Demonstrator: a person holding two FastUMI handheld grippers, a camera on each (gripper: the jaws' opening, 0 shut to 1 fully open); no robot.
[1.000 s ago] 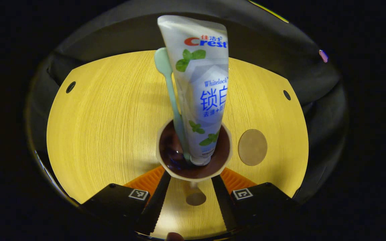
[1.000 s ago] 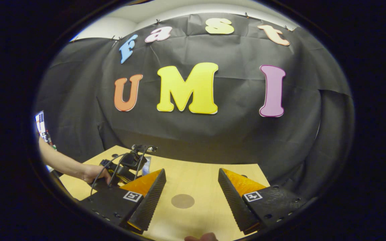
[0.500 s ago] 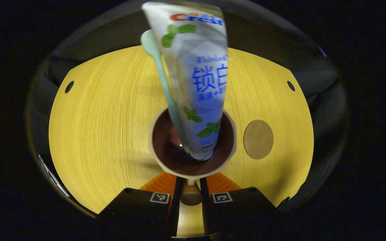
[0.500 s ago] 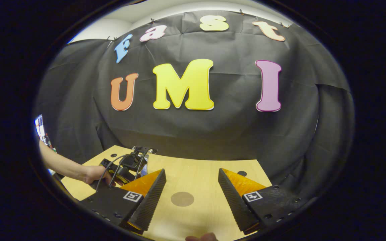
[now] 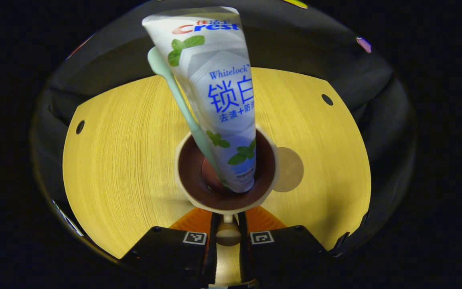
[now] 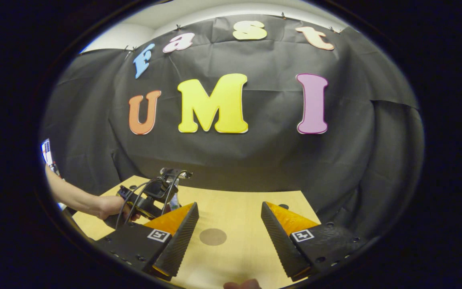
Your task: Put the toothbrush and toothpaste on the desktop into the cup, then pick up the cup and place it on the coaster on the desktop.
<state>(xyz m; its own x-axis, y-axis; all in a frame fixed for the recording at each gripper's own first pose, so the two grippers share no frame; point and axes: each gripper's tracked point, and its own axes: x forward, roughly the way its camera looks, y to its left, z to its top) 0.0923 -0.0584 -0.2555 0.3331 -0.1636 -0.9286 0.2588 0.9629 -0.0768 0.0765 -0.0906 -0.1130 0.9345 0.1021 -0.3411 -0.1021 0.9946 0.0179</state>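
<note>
Left gripper clamped on the cup handle, and I've swung it right — rim now overlaps the coaster. Toothpaste and toothbrush aboard. Right gripper idle, fingers spread.

Our right tool hangs over the table with its two fingers spread wide and nothing between them. Just ahead of the gap, a round brown coaster lies flat on the wood. Off to the tool's left, a hand grips the left tool, cables looping over it.
</note>
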